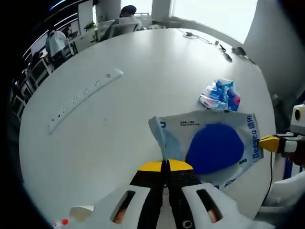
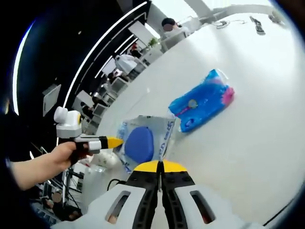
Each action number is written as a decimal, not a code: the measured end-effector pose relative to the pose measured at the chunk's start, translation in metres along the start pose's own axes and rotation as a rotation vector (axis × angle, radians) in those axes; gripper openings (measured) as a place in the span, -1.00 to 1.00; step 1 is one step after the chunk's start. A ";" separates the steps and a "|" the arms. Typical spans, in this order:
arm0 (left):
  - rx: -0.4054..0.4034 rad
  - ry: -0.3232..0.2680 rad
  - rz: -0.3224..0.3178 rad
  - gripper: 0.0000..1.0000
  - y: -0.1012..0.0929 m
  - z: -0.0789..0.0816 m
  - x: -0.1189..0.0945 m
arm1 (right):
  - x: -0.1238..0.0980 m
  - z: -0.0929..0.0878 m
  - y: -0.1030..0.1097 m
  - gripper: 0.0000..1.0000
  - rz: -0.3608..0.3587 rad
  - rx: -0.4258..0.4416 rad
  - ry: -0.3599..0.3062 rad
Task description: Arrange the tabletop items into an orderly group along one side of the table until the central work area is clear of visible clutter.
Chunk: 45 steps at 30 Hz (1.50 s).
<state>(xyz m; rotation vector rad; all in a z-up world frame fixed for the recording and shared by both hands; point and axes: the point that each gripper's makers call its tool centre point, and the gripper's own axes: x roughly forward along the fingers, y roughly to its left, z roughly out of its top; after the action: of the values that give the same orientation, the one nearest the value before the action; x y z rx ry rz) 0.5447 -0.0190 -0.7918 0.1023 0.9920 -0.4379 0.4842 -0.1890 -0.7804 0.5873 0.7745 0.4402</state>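
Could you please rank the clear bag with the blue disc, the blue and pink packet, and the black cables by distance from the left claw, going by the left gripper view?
From the left claw:
1. Clear bag with the blue disc, directly ahead, its edge at the closed tips.
2. Blue and pink packet, just beyond the bag, to the right.
3. Black cables, at the table's far edge.

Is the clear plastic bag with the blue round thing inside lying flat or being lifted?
Lifted: both shut grippers, left and right, pinch opposite edges of the clear bag.

clear bag (image 1: 209, 143) with blue disc, blue packet (image 1: 220, 95) beside
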 end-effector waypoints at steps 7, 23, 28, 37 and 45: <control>-0.037 -0.024 0.018 -1.00 -0.004 -0.009 -0.023 | 0.000 0.023 0.006 -1.00 0.033 -0.103 -0.004; -0.138 -0.081 0.077 -1.00 -0.001 -0.020 -0.050 | 0.010 0.046 0.026 -1.00 0.090 -0.234 0.012; -0.157 -0.083 0.098 -1.00 0.000 -0.023 -0.049 | 0.016 0.046 0.025 -1.00 0.087 -0.261 0.026; -0.179 -0.083 0.190 -1.00 0.007 -0.035 -0.044 | 0.035 0.042 0.024 -1.00 0.072 -0.353 0.077; -0.216 -0.056 0.225 -1.00 0.014 -0.048 -0.032 | 0.055 0.041 0.024 -1.00 0.066 -0.415 0.112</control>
<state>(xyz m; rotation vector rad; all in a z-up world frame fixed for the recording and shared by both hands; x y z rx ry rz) 0.4971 0.0172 -0.7934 0.0063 0.9546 -0.1260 0.5464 -0.1529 -0.7704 0.2016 0.7439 0.6791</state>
